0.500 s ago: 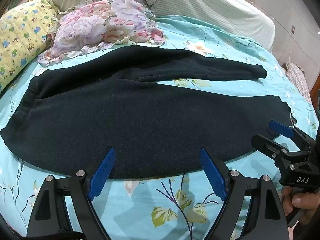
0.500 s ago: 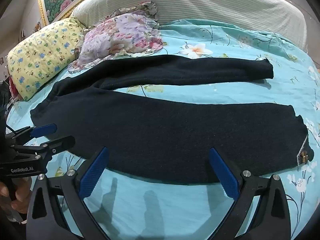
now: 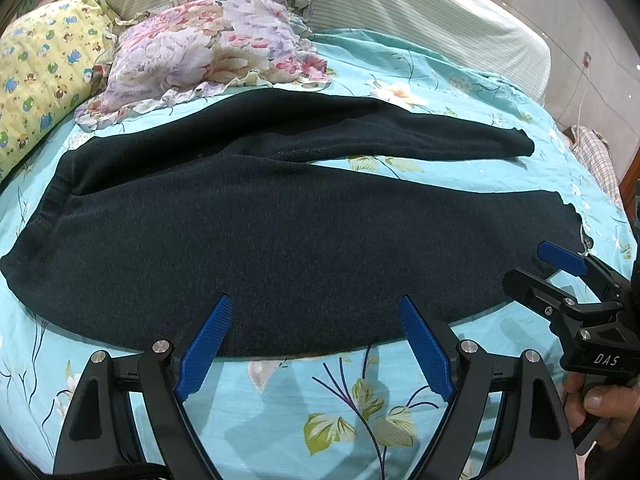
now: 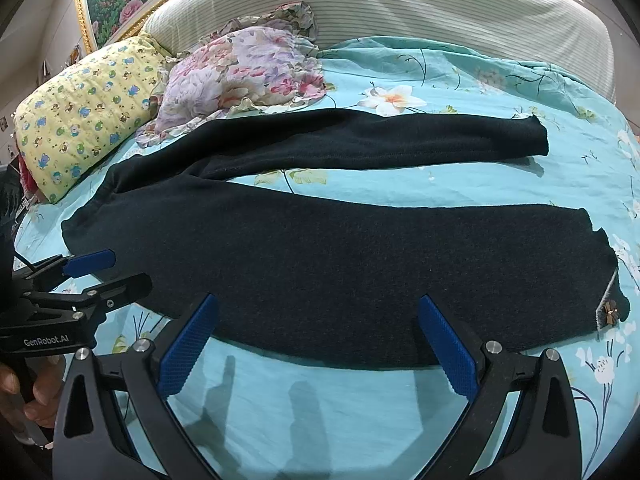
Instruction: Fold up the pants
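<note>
Dark navy pants lie flat on the bed, waistband at the left, both legs spread apart and pointing right. They show the same way in the right wrist view. My left gripper is open and empty, just above the near edge of the near leg. My right gripper is open and empty over the same near edge. It also shows in the left wrist view, close to the near leg's cuff. The left gripper shows in the right wrist view near the waistband.
The bed has a turquoise floral sheet. A pink floral pillow and a yellow patterned pillow lie at the back left. A striped headboard runs behind. The near leg's cuff carries a small bow.
</note>
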### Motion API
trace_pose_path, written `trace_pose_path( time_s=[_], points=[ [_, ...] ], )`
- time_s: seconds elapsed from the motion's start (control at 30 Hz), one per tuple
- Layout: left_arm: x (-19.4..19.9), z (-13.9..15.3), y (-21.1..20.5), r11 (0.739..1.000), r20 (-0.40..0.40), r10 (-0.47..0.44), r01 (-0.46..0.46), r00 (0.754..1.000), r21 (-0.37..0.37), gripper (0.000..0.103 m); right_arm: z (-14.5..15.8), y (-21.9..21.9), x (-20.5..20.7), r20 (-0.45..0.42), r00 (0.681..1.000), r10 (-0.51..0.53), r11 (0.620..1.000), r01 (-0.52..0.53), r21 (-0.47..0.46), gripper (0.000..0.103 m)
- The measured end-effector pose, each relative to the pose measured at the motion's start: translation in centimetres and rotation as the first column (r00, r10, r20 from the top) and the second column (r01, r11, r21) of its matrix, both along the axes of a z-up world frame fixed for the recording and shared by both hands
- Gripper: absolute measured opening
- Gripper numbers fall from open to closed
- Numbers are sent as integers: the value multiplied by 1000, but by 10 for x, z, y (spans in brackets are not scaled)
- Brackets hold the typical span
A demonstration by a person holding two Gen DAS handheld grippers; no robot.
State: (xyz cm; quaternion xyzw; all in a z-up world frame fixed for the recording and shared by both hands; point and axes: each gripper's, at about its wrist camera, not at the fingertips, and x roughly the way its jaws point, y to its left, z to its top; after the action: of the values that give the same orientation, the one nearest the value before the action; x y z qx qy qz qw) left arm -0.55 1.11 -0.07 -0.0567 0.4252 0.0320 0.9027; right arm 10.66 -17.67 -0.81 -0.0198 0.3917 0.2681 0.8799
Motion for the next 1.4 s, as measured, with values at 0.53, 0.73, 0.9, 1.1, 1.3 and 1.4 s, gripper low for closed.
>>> trace_pose_path(
  time_s=[0.53, 0.73, 0.9, 1.1, 1.3, 1.4],
  points=[
    [-1, -1, -2, 1000, 1, -9, 9, 1000, 2, 86, 1, 0, 2, 4, 1000, 3, 1000, -3, 3, 100],
    [-1, 0, -1, 1000, 0, -17, 17, 1000, -3, 86, 4, 0, 0, 5, 1000, 1, 1000, -1, 12, 100],
    [2, -1, 1, 1000, -8, -28, 28, 1000, -8, 86, 1, -2, 3, -6, 1000, -3, 999, 4, 42, 100],
    [7, -1, 2, 999, -21, -49, 48, 999, -17, 86, 1, -5, 5, -30, 1000, -4, 999, 6, 49, 100],
    [19, 7, 2, 996, -15, -89, 89, 996, -16, 86, 7, -11, 16, -79, 997, -5, 995, 13, 96, 100],
    [31, 13, 2, 993, -12, -114, 113, 993, -22, 86, 12, -15, 26, -93, 996, -5, 993, 16, 114, 100]
  ],
)
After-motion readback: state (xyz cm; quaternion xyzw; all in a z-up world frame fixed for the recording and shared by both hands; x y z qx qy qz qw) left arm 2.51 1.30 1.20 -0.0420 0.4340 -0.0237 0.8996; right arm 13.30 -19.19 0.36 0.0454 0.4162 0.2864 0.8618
